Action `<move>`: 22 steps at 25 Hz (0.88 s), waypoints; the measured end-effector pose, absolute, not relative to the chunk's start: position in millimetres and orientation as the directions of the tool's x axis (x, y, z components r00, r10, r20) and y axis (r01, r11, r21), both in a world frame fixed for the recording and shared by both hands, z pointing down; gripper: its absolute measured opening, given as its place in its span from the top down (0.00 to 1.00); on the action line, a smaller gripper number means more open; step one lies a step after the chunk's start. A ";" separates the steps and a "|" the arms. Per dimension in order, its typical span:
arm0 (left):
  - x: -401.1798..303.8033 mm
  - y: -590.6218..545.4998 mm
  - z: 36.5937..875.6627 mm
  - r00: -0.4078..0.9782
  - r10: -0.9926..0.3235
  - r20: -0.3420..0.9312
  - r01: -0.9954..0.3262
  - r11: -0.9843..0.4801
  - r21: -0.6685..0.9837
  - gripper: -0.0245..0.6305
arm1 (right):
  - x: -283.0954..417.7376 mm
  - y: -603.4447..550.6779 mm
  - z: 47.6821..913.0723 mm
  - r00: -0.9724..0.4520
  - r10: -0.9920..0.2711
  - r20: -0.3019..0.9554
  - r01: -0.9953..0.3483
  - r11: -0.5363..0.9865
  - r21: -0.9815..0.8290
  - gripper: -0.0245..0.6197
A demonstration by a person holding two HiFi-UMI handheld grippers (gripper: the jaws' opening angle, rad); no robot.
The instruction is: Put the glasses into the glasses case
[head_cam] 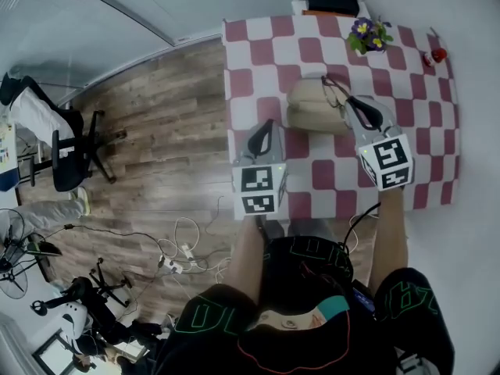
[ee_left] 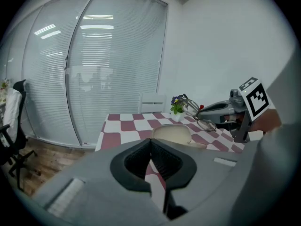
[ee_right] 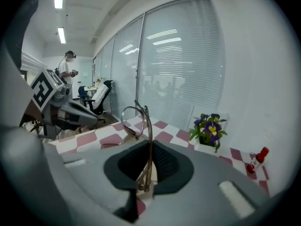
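My right tool (head_cam: pixel 346 105) clamps the glasses (ee_right: pixel 133 122) by a temple above the case (head_cam: pixel 311 109), ready to lower. My left tool (head_cam: pixel 268 128), closed and empty, waits at the table's (head_cam: pixel 312 49) left edge.

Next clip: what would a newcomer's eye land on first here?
The right gripper clamps a pair of glasses, lifted beside the beige case in the middle of the red-and-white checked table. The left gripper is shut on nothing at the table's near left edge, and a pot of purple flowers stands at the far side.

checkered table (head_cam: pixel 258 53) carries a beige glasses case (head_cam: pixel 314 105), flower pot (head_cam: pixel 366 39) and red bottle (head_cam: pixel 435 55).
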State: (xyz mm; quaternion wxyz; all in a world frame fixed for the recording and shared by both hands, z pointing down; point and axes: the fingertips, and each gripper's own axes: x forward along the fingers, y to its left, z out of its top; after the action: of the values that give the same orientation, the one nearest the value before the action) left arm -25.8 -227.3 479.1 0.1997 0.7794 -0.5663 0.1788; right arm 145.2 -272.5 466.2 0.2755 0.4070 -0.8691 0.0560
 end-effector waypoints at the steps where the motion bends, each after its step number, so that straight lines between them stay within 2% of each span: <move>1: -28.1 -229.2 483.0 0.292 -0.808 0.512 -0.955 -0.272 0.116 0.95 | 142.9 -272.8 467.6 -0.519 -0.667 0.534 -0.725 0.675 0.137 0.92; 11: -17.6 -234.8 491.7 0.372 -0.773 0.514 -0.928 -0.295 0.229 0.95 | 113.6 -268.6 489.4 -0.525 -0.563 0.638 -0.579 0.786 0.217 0.92; 22: -14.9 -231.9 500.3 0.382 -0.762 0.523 -0.924 -0.305 0.231 0.95 | 100.7 -257.1 523.0 -0.464 -0.462 0.756 -0.336 0.881 0.333 0.92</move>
State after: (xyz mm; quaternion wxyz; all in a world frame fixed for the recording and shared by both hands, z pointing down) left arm -14.9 -231.9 500.3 0.2535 0.7916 -0.5324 0.1600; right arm 100.7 -257.1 523.0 0.4618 0.2340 -0.8528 -0.0683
